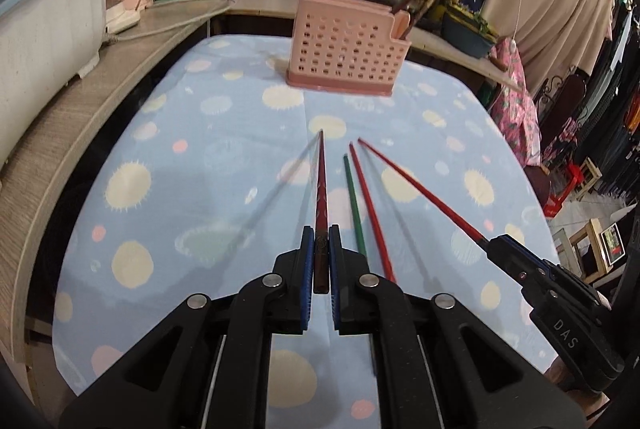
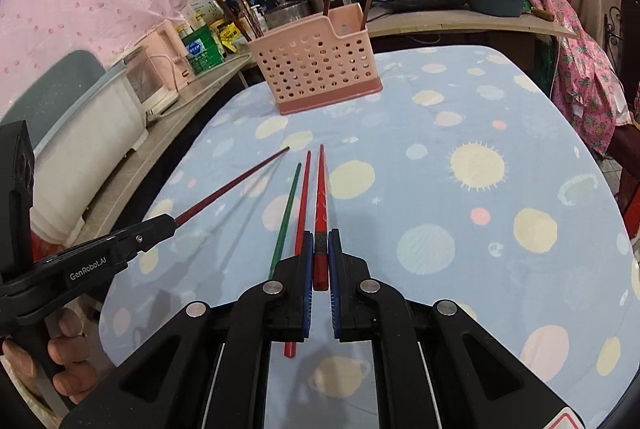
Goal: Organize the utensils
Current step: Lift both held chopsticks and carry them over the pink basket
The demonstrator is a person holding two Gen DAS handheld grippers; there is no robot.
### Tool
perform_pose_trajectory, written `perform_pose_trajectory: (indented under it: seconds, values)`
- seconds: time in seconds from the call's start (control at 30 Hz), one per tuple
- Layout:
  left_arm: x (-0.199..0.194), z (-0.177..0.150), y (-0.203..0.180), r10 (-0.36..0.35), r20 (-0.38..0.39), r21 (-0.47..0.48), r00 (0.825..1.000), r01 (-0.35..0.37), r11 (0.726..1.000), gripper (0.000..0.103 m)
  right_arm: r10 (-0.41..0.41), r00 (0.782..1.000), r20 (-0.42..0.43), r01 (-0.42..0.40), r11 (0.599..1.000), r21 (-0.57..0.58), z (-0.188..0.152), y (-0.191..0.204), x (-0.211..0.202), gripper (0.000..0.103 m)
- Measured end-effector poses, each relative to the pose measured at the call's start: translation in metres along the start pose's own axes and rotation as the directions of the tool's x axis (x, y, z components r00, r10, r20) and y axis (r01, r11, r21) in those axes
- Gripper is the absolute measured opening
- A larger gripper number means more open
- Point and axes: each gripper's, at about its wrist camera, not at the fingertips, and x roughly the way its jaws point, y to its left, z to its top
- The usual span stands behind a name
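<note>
Each hand-held gripper, left (image 1: 320, 249) and right (image 2: 320, 253), clamps one chopstick; next comes carrying both toward twelve o'clock into the pink basket (image 1: 344, 49) on the bench (image 1: 200, 157).

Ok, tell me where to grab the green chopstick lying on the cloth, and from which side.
Grip the green chopstick on its thicker near end, coming from above with the jaws across its width. It lies flat on the tablecloth, close beside a loose red chopstick, so a narrow, well-aligned pinch is probably needed.
</note>
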Motion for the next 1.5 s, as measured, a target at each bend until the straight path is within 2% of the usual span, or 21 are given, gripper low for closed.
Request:
perform_pose_trajectory:
  seconds: [0.2, 0.43, 0.7, 0.83, 1.1, 1.3, 1.5]
  values:
    - [-0.013, 0.039, -0.006, -0.004, 0.078, 0.001, 0.997, 0.004, 1.000, 0.007, 0.029, 0.997, 0.078, -0.029, 1.000, 0.006, 0.042, 0.006, -0.009, 0.007]
    - [-0.025, 0.093, -0.009, -0.002, 0.176, -0.002, 0.984, 0.002, 1.000, 0.007, 0.048, 0.984, 0.173, -0.049, 0.999, 0.000, 0.092, 0.014, -0.015, 0.007]
    - [-0.029, 0.161, -0.015, 0.007, 0.271, 0.003, 0.963, -0.008, 1.000, 0.007, 0.058, 0.961, 0.272, -0.064, 0.998, 0.014, 0.154, 0.017, -0.014, 0.007]
    - [-0.036, 0.192, -0.020, 0.001, 0.326, 0.007, 0.945, -0.003, 1.000, 0.007, 0.066, 0.945, 0.320, -0.078, 0.997, 0.027, 0.187, 0.018, -0.013, 0.007]
    - [-0.051, 0.259, -0.022, 0.015, 0.447, -0.027, 0.894, -0.004, 1.000, 0.007, 0.071, 0.887, 0.457, -0.106, 0.993, 0.052, 0.259, 0.019, -0.017, 0.007]
    - [-0.049, 0.292, -0.020, 0.035, 0.510, -0.048, 0.860, -0.012, 0.999, 0.007, 0.051, 0.841, 0.538, -0.115, 0.990, 0.087, 0.305, 0.017, -0.011, 0.007]
    - [-0.030, 0.313, -0.016, 0.065, 0.522, -0.059, 0.850, -0.040, 0.997, 0.007, 0.024, 0.823, 0.567, -0.114, 0.986, 0.123, 0.331, 0.010, 0.013, 0.007]
